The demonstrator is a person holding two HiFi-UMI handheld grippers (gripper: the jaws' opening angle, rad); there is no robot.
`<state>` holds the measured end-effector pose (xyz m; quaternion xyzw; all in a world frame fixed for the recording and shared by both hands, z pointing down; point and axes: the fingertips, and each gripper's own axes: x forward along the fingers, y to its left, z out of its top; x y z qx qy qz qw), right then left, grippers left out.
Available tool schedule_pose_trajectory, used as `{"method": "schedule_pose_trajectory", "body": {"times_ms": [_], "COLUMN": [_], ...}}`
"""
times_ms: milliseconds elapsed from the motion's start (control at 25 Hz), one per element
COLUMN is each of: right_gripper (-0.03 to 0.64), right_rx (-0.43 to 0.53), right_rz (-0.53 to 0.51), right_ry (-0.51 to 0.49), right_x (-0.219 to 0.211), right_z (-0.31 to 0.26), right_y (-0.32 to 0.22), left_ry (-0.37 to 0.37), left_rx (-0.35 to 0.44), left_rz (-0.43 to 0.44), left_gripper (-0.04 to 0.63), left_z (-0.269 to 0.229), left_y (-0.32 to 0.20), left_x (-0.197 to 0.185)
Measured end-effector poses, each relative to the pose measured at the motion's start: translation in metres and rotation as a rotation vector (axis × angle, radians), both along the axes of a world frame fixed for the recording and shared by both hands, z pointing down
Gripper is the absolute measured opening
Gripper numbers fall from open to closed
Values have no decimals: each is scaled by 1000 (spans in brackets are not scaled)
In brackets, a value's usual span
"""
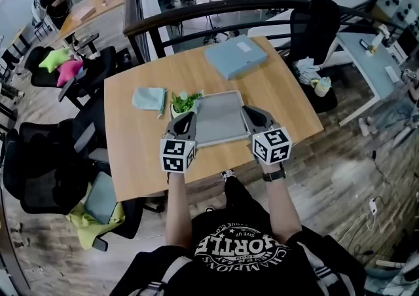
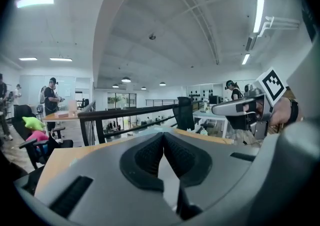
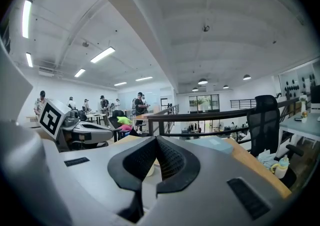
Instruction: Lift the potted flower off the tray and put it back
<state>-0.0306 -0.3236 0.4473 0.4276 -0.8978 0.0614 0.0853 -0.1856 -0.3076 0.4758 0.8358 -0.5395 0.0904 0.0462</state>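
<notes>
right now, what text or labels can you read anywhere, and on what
"CHAMPIONS", perhaps "HORTLE": upside down on the person's black T-shirt; smaller print unreadable.
The white label on the blue box: too small to read.
The left gripper and the right gripper: square markers only, no letters.

Bright, even ceiling strip lights (image 2: 258, 14); fisheye bending, dark vignetted corners, soft shadows

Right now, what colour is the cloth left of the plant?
The cloth is light teal, plain with no pattern. It shows best in the head view.
</notes>
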Motion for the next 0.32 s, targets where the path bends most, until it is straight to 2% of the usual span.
{"method": "schedule_pose_trajectory", "body": {"times_ms": [120,320], "right_gripper": [20,20], "right_rx": [-37,-171], "right_rz": [-2,12], "right_ry": [35,132], "right_x": [-1,8], "right_z": [20,85], "right_y": [-10,-23], "left_ry": [-63,-153], "left_rx": [-160,-503], "left_rz": [-9,-91], "left_gripper": [23,23], "left_z": [50,176], "left_y": [-9,-1], "left_x": [-5,-31]}}
